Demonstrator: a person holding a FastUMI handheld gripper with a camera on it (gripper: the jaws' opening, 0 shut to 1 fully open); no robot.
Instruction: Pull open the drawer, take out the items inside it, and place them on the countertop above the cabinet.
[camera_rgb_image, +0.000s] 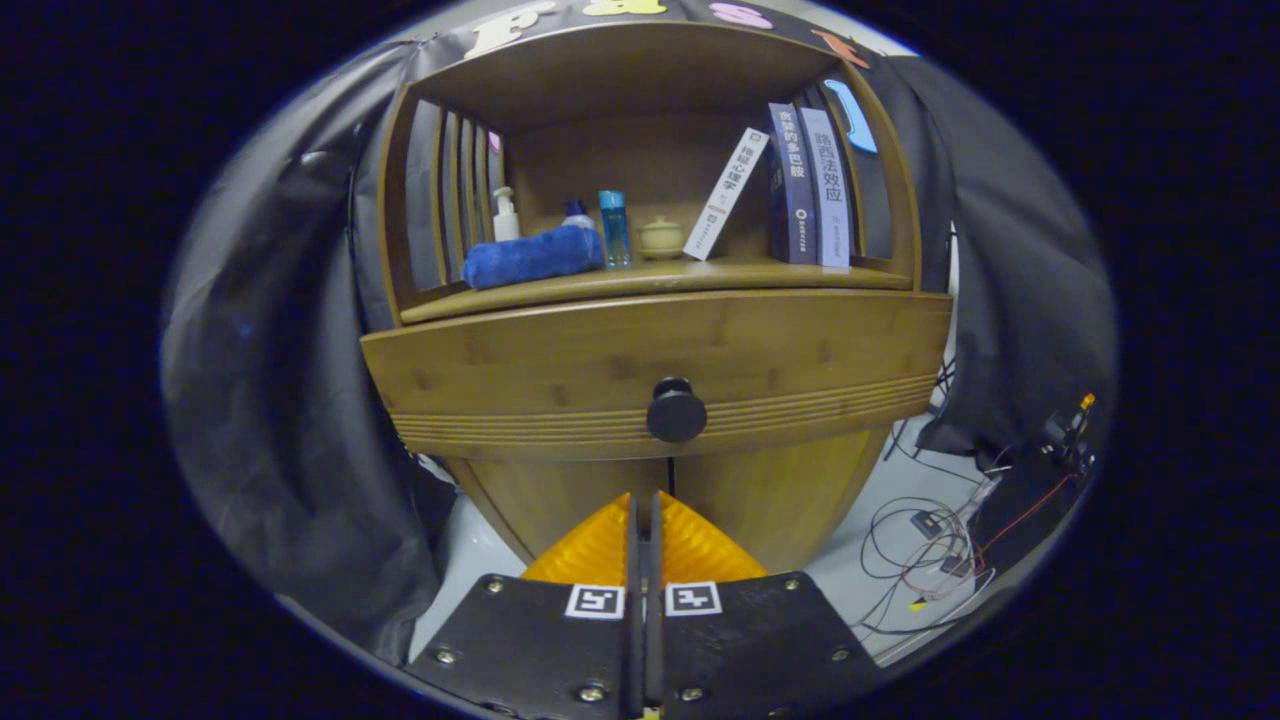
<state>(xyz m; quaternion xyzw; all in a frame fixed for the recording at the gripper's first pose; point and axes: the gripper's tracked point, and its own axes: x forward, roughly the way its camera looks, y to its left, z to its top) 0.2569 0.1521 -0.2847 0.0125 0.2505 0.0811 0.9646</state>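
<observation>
Dim, even booth light; the cabinet (655, 370) in sharp focus; fisheye bowing toward the edges; shelf recess shadowed

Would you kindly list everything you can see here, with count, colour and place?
cabinet: one, brown wood, ahead of the claw
drawer: one, brown, shut, below the countertop
knob: one, black, middle of the drawer front
countertop: one, brown, above the drawer
towel: one, blue, rolled, countertop's left part
pump bottle: one, white, behind the towel
bottle: one, blue, beside the towel
small jar: one, beige, mid-countertop
books: three, one white leaning, two dark upright
cables: several, on the floor beside the cabinet
claw: one, fingers together, below the knob, holding nothing
</observation>
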